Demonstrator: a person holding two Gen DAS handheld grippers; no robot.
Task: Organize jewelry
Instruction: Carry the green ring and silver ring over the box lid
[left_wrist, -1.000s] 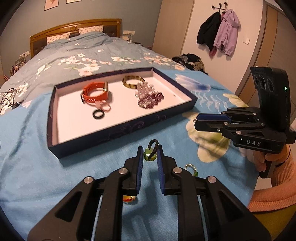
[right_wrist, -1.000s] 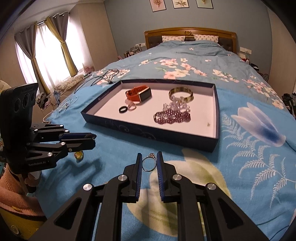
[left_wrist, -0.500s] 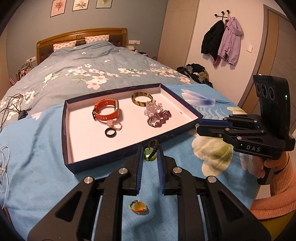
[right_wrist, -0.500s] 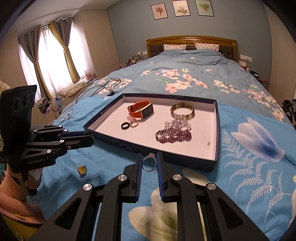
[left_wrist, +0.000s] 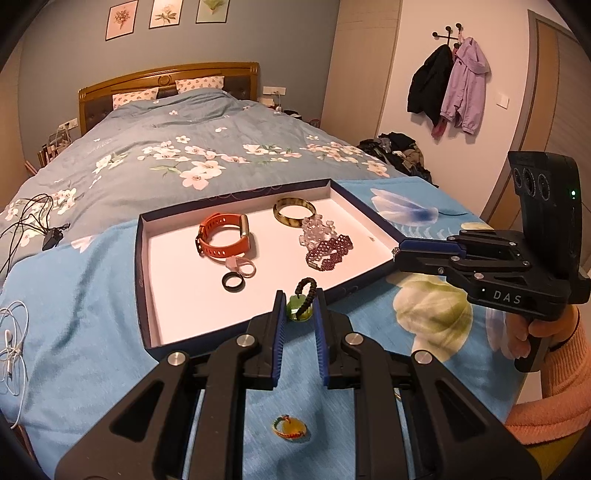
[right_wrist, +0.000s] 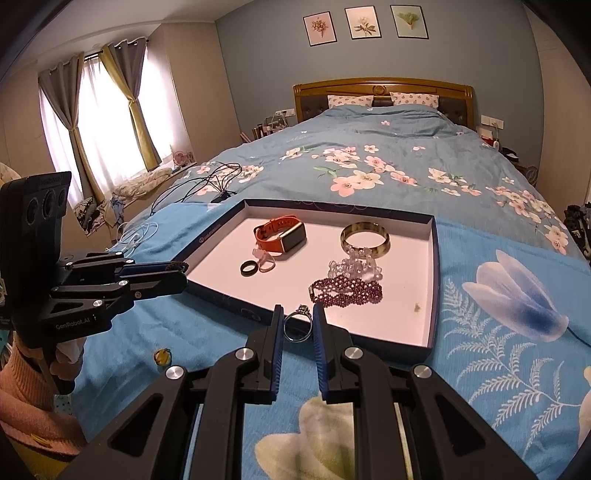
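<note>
My left gripper (left_wrist: 300, 308) is shut on a green pendant (left_wrist: 297, 310) with a black braided cord, held above the near rim of the dark blue tray (left_wrist: 144, 280). My right gripper (right_wrist: 298, 325) is shut on a silver ring (right_wrist: 297, 328), held above the tray's near wall (right_wrist: 388, 341). Inside the tray lie an orange watch (left_wrist: 221, 240), a black ring (left_wrist: 233, 282), a clear ring (left_wrist: 246, 267), a brown bangle (left_wrist: 294, 211), a clear bead bracelet (left_wrist: 316, 230) and a purple bead bracelet (left_wrist: 328, 253). A yellow pendant (left_wrist: 290, 428) lies on the blue cover below my left gripper.
The tray rests on a blue floral bedspread (right_wrist: 517, 332). Black cables (left_wrist: 33, 221) and white earphones (left_wrist: 13, 350) lie at the bed's left side. A hand in an orange sleeve (left_wrist: 546, 373) holds the right gripper. Coats (left_wrist: 450, 85) hang on the wall.
Both grippers have risen with their pieces held, so the tray sits lower and nearer in each view. The yellow pendant on the cover has come into fuller sight under my left gripper.
</note>
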